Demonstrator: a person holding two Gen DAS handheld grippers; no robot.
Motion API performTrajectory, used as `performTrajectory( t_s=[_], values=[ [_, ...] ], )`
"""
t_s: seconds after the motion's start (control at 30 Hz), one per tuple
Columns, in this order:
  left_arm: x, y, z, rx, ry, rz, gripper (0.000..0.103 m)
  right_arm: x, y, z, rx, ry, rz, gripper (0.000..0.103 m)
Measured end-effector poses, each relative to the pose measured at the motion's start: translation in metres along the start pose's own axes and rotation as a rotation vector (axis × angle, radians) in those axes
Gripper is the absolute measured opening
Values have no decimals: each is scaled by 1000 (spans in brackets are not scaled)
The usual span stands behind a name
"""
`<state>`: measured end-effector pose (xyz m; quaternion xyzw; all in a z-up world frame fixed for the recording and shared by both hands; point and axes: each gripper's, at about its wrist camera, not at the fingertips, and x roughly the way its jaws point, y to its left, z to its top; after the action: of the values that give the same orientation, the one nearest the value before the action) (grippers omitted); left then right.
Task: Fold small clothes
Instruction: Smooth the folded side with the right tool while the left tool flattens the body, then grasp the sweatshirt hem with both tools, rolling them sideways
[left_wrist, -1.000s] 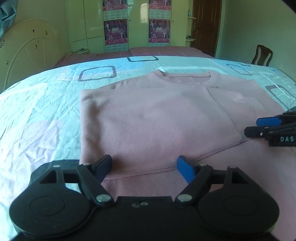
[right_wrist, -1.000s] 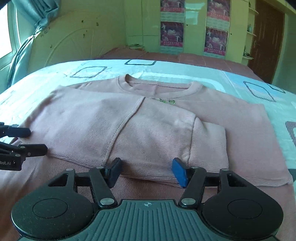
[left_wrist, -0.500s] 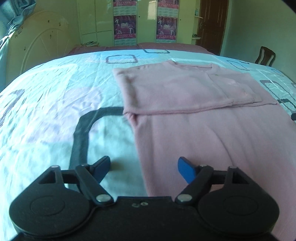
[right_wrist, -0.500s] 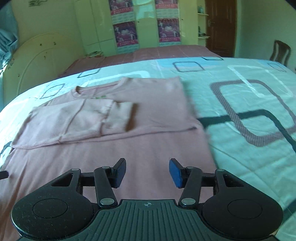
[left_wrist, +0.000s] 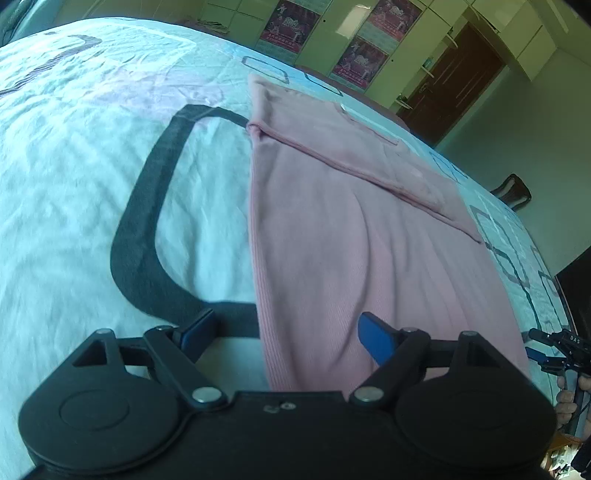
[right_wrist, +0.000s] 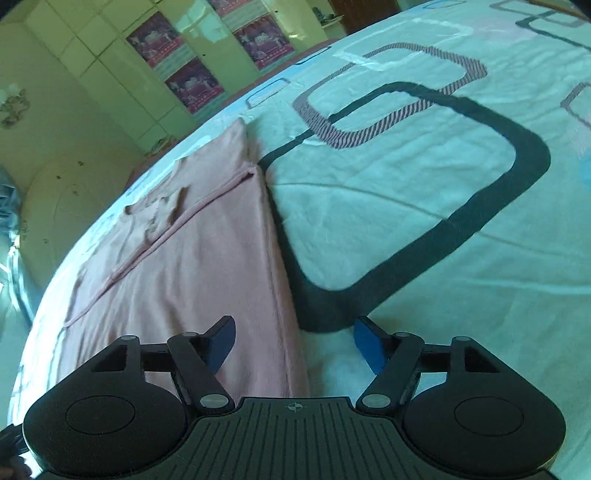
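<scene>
A pink sweater (left_wrist: 351, 236) lies flat on the bed with both sleeves folded across its chest; it also shows in the right wrist view (right_wrist: 207, 251). My left gripper (left_wrist: 284, 332) is open and straddles the sweater's left bottom corner, low over the hem. My right gripper (right_wrist: 295, 341) is open and straddles the sweater's right bottom edge. The right gripper also shows small at the far right of the left wrist view (left_wrist: 554, 347).
The bedsheet (left_wrist: 74, 166) is pale blue with dark rounded-square prints (right_wrist: 480, 206). A wardrobe with posters (right_wrist: 192, 74) and a headboard stand at the far end. A brown door (left_wrist: 454, 77) and a chair (left_wrist: 513, 192) are beyond the bed's right side.
Both grippers have drawn back from the folded sleeves to the sweater's bottom corners, the left going left and the right going right, and tilted. Both stayed open.
</scene>
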<state>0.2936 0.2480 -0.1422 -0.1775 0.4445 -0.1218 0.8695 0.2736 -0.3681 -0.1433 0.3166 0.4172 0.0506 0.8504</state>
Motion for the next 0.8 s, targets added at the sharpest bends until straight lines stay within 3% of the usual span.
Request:
performTrajectory(
  t_s=[0.23, 0.33, 0.37, 0.4, 0.43, 0.53, 0.63, 0.7, 0.8],
  values=[
    [-13, -1, -33, -89, -30, -68, 74, -15, -13, -24, 36, 63, 149, 69],
    [-8, 7, -33, -143, -35, -128, 74, -12, -24, -28, 118, 122, 253, 61],
    [-6, 10, -30, -167, -30, -151, 71, -10, -25, -27, 116, 127, 267, 60],
    [-4, 11, -28, -194, -16, -183, 57, -11, -26, -25, 114, 123, 274, 58],
    [1, 12, -26, -211, 3, -191, 51, -10, -29, -23, 137, 117, 287, 56],
    [7, 1, -23, -188, 12, -155, 49, -6, -37, -18, 215, 119, 349, 53],
    [8, -5, -27, -186, -5, -143, 48, 2, -36, -16, 192, 158, 340, 42],
    [7, 0, -31, -211, -20, -132, 37, 5, -37, -19, 176, 173, 350, 37],
    [0, 12, -34, -255, -48, -143, 35, 4, -41, -24, 188, 181, 376, 33]
  ],
)
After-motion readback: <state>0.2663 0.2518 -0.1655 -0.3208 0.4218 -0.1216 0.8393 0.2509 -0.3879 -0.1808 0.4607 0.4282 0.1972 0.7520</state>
